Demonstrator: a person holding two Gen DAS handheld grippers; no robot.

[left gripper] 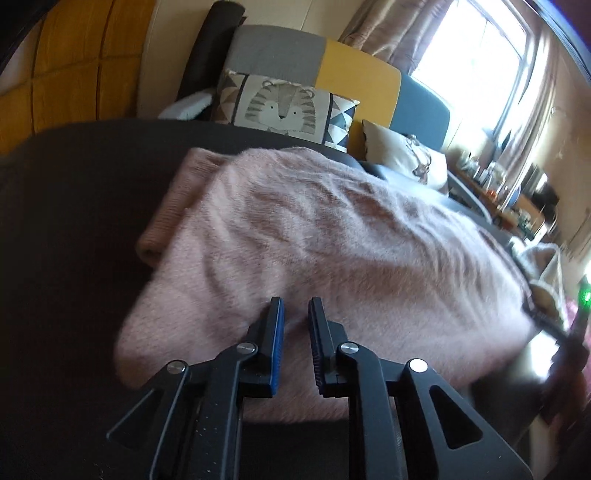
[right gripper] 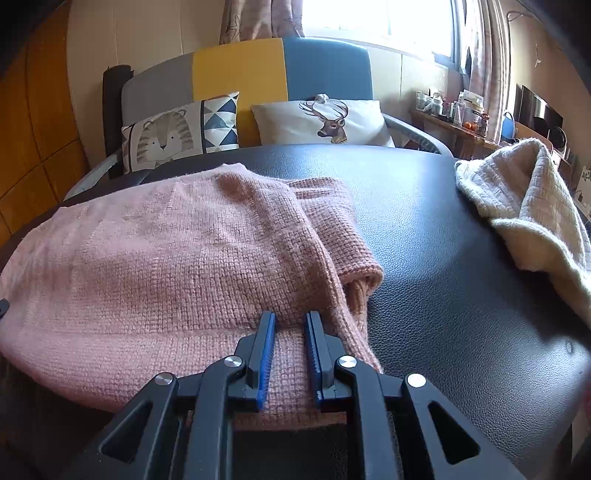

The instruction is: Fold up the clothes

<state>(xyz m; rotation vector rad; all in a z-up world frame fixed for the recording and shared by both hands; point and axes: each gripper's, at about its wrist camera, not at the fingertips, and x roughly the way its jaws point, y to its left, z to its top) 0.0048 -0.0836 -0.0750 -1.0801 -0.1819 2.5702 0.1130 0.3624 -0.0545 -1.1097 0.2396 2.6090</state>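
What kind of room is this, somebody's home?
Most likely a living room in a home: a patchwork sofa with a deer cushion, a curtained window, and a cluttered side shelf behind the black table holding a pink sweater.

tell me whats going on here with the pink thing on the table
A person is folding a fuzzy pink knitted sweater on a black leather-look tabletop, with a handheld two-finger gripper in each hand. The left gripper and right gripper both sit at the sweater's near edge, jaws narrowly apart with knit between them. A cream knitted garment lies off to the right.
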